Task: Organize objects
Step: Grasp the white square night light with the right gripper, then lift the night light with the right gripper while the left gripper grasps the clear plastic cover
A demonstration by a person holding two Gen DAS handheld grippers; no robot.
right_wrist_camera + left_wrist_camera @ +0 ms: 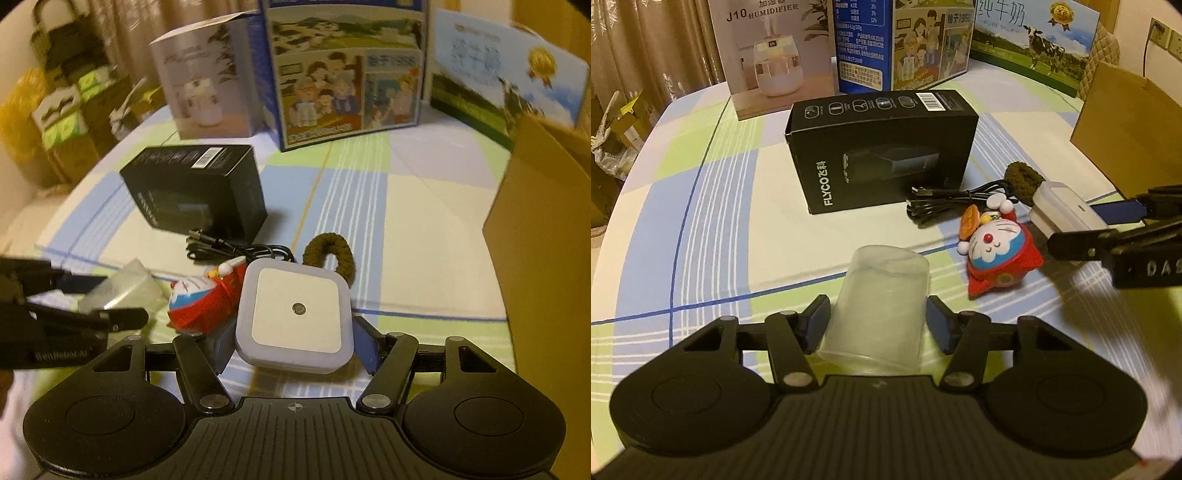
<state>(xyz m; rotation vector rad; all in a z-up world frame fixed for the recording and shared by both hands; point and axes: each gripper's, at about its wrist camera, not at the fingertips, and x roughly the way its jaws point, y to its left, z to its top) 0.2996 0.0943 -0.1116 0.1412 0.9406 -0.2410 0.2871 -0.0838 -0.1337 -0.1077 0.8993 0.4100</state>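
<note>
My left gripper (pixel 877 321) is shut on a clear plastic cup (pixel 882 295), held upside down just above the checked tablecloth. My right gripper (pixel 293 341) is shut on a white square night light (pixel 295 317); it also shows in the left wrist view (pixel 1067 212). A red and blue cat toy (pixel 995 254) lies between the two grippers, also in the right wrist view (pixel 207 299). A black coiled cable (pixel 945 203), a brown knitted ring (pixel 1025 182) and a black FLYCO box (pixel 882 151) lie beyond it.
A brown cardboard box (pixel 1126 129) stands at the right, also seen in the right wrist view (pixel 546 236). A humidifier box (pixel 772 55), a blue milk carton box (pixel 905 44) and a pure-milk box (pixel 1034 44) line the far edge. Clutter sits beyond the table's left edge.
</note>
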